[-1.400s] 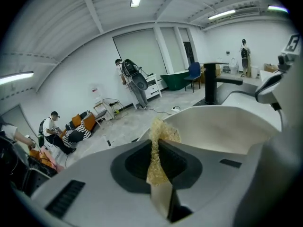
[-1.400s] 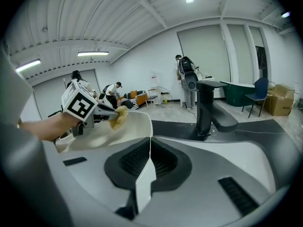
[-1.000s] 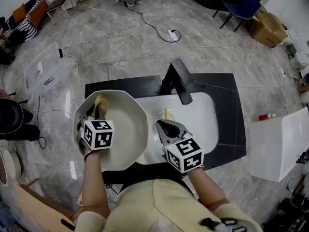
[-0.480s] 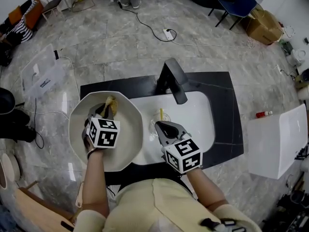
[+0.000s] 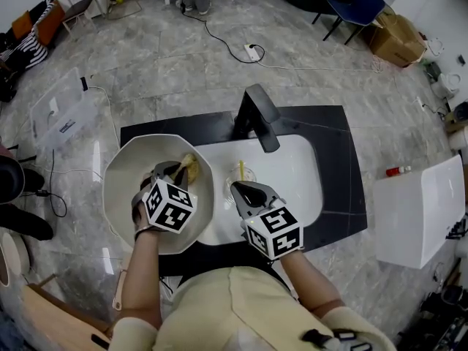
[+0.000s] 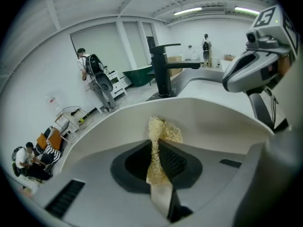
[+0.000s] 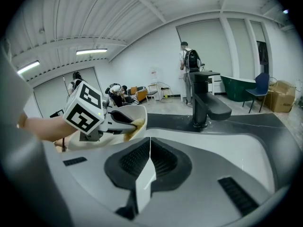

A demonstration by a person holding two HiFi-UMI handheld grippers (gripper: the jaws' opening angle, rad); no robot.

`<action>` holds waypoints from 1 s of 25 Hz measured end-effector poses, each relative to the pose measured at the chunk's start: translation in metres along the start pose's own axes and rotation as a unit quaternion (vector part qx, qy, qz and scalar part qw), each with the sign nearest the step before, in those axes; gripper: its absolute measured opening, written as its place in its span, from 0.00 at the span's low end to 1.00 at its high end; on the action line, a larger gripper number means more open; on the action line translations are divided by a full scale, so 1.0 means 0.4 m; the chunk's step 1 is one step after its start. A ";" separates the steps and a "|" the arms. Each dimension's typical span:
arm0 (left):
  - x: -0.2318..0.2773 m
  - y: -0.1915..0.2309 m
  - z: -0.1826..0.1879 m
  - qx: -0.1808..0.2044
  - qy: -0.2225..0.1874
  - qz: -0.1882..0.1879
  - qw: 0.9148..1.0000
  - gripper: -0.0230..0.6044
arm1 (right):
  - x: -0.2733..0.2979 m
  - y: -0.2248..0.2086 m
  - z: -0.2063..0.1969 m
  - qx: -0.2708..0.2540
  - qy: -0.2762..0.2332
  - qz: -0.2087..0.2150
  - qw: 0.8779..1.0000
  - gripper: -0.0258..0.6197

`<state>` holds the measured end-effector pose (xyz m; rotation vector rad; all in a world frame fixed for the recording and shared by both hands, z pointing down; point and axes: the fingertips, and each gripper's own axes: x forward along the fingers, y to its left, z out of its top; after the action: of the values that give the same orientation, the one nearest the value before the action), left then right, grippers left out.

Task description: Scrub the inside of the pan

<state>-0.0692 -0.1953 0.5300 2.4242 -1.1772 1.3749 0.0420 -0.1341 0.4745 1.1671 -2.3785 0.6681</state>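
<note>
shifted rightward since a second ago, the left gripper [image 5: 178, 171] pinches a pale yellow fibrous scrub pad [image 5: 189, 168], with the white octagonal pan [image 5: 121, 168] wall just beyond its fingertips; the right gripper [image 5: 246, 191], jaws together on nothing, hangs over the white sink [image 5: 307, 174].

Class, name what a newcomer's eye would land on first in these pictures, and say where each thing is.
A wide white pan sits left of the sink, with the left tool clamping a yellowish scrubber inside it. A black faucet stands behind the sink, and the right tool hangs shut over it.
</note>
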 end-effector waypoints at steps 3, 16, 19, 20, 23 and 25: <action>-0.014 -0.037 0.006 0.016 0.001 -0.025 1.000 0.11 | -0.002 0.010 -0.004 -0.005 0.002 0.003 1.000 0.06; -0.099 -0.154 0.007 0.100 0.003 -0.107 0.989 0.11 | -0.005 0.055 -0.006 -0.023 0.003 0.017 1.000 0.06; -0.115 -0.170 -0.005 0.118 0.007 -0.127 0.985 0.11 | -0.002 0.061 -0.004 -0.029 0.004 0.021 0.999 0.06; -0.119 -0.176 -0.010 0.126 0.008 -0.135 0.983 0.11 | -0.001 0.062 -0.003 -0.030 0.003 0.022 0.999 0.06; -0.135 -0.196 -0.028 0.149 0.017 -0.160 0.976 0.11 | -0.002 0.064 -0.001 -0.030 0.000 0.022 0.999 0.06; -0.147 -0.209 -0.042 0.161 0.024 -0.174 0.971 0.11 | -0.004 0.067 0.001 -0.031 -0.002 0.023 0.999 0.06</action>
<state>-0.0410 -0.0965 0.5160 2.6221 -0.5086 1.5939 0.0210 -0.1191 0.4668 1.0921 -2.4190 0.6029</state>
